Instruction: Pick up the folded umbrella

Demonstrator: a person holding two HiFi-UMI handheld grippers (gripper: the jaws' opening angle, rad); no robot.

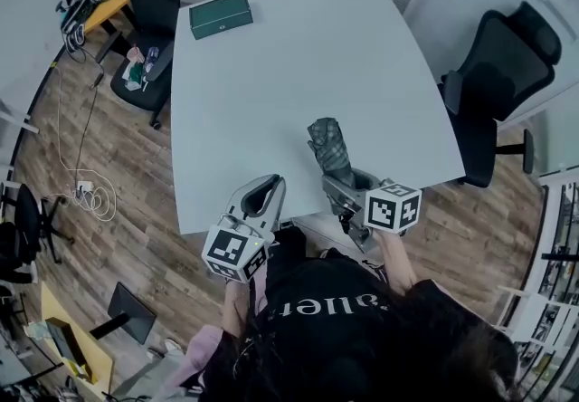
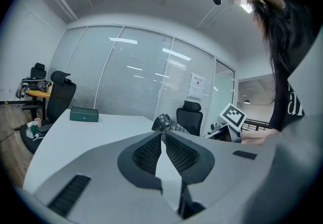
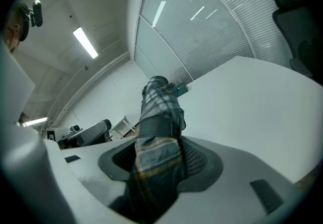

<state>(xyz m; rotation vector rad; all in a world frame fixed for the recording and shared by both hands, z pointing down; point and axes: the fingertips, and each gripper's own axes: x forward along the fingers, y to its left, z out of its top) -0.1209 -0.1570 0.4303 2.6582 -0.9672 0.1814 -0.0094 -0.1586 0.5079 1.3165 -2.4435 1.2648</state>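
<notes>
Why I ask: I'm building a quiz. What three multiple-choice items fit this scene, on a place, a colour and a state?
1. Where on the table is the box? A) far left corner B) middle C) near edge
2. The box's colour? A) red B) yellow C) green
3. The right gripper is: A) open, empty B) shut on the umbrella C) shut on the box
Answers: 1 A, the head view shows it there; 2 C, its top is dark green; 3 B, the pads clamp the plaid umbrella.

Box (image 1: 220, 14) at desk (image 1: 271, 101) far-left corner. Folded umbrella (image 1: 327, 145) by near edge, right of centre, between right gripper (image 1: 338, 181) jaws. Office chair (image 1: 493, 83) beyond right edge.
</notes>
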